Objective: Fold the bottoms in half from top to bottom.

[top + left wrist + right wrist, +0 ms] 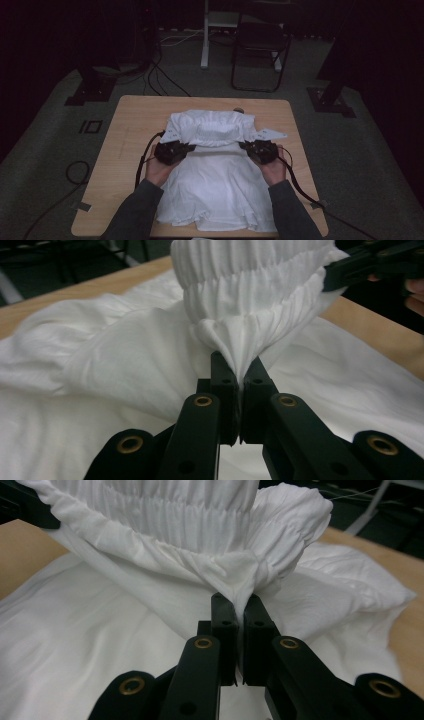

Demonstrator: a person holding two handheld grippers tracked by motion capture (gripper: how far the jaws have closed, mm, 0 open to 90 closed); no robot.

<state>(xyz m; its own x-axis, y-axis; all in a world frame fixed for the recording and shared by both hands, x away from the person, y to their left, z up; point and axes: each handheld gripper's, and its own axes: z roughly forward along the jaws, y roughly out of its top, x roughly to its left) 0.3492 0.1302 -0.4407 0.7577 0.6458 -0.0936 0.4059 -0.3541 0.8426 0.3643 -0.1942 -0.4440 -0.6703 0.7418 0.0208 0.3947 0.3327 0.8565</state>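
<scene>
A white dress (216,180) lies spread on the wooden table (135,115), its skirt toward the near edge. Its ruched, gathered top (216,134) is lifted off the table between my two grippers. My left gripper (188,148) is shut on the left side of that gathered fabric (235,347), which bunches into a fan between the jaws. On the right side, my right gripper (246,146) is shut on the same band (240,587). In the left gripper view, the other gripper (370,265) is at the upper right. Both hands hold the grippers from below.
A black chair (260,47) and a white desk leg (205,35) stand on the grey floor beyond the table. Black stands (92,85) sit at the far left and far right. Cables (145,155) trail from both grippers across the table.
</scene>
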